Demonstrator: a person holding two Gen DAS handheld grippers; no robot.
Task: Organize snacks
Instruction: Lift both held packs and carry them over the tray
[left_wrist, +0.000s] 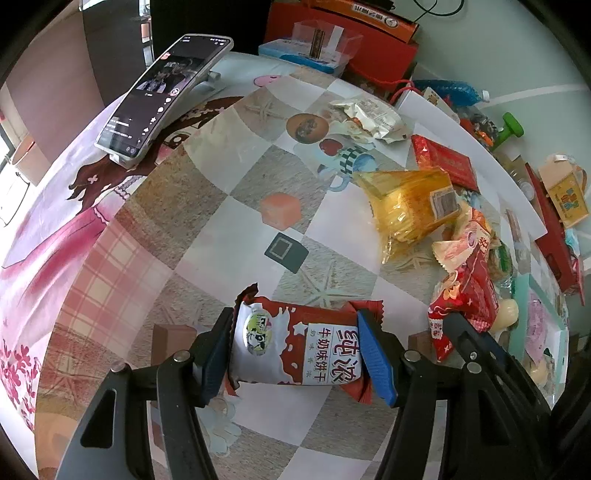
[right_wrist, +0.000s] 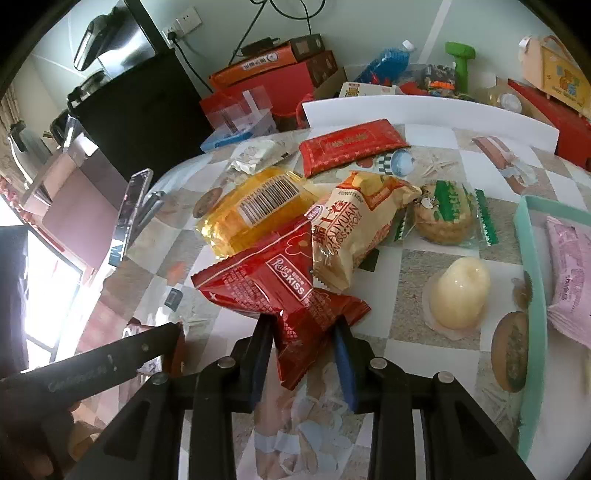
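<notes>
In the left wrist view the left tongs (left_wrist: 299, 354) clamp the milk biscuit pack (left_wrist: 295, 347) by its ends, lifted clear of the tabletop (left_wrist: 221, 229), while in the right wrist view the right tongs (right_wrist: 304, 354) pinch the red snack bag (right_wrist: 280, 288) beside the teal tray (right_wrist: 533, 280), likely its destination.

Both handheld tools look alike: the left gripper (left_wrist: 299, 354) and the right gripper (right_wrist: 304, 354) are built of matte black angular plastic arms, each with a triangular cut-out near its base. Round silver pins sit at the linkage joints, two on either side. The fingers (left_wrist: 375, 360) carry blue ribbed pads on their inner faces, with black backing behind them. In the right wrist view, one black arm of the left tool bears faint pale lettering, too small to read, and small screw heads.
</notes>
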